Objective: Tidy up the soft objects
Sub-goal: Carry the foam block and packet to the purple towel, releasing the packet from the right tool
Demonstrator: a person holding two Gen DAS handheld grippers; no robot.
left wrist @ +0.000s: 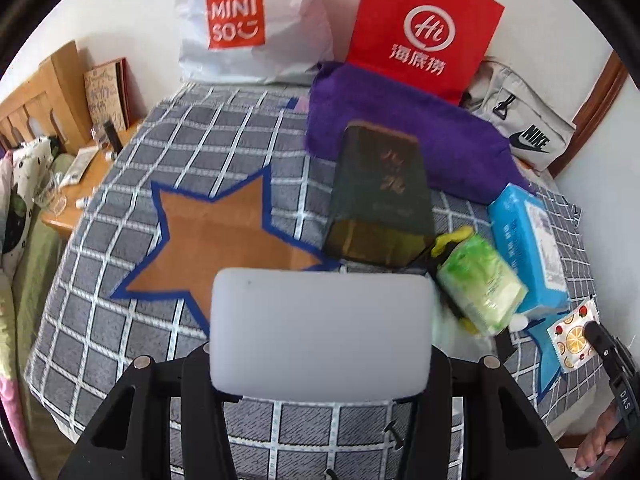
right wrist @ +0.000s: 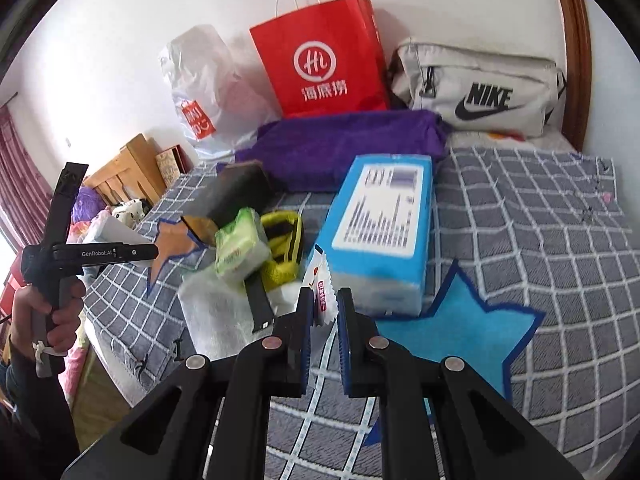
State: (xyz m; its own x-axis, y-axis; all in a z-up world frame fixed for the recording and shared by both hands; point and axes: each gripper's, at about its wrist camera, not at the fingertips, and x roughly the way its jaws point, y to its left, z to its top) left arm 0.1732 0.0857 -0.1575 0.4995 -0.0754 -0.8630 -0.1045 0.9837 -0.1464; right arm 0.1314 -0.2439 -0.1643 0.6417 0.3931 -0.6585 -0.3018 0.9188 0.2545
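Note:
My left gripper point(left wrist: 320, 336) is shut on a white rectangular block point(left wrist: 320, 332), held above the checked bedspread near an orange star patch point(left wrist: 216, 240). My right gripper point(right wrist: 324, 312) has its jaws narrowly apart around the edge of a small fruit-print sachet point(right wrist: 322, 292), which also shows in the left wrist view point(left wrist: 572, 334). Beside it lie a blue tissue pack point(right wrist: 380, 224), a green tissue pack point(right wrist: 240, 244), a yellow-black strap point(right wrist: 284, 248), a white cloth point(right wrist: 216, 312), a dark book point(left wrist: 380, 188) and a purple towel point(right wrist: 340, 148).
A red paper bag point(right wrist: 324, 56), a white Miniso bag point(left wrist: 248, 20) and a grey Nike pouch point(right wrist: 480, 84) stand along the wall. A blue star patch point(right wrist: 460, 328) lies right of my right gripper. A wooden nightstand point(left wrist: 72, 184) is left of the bed.

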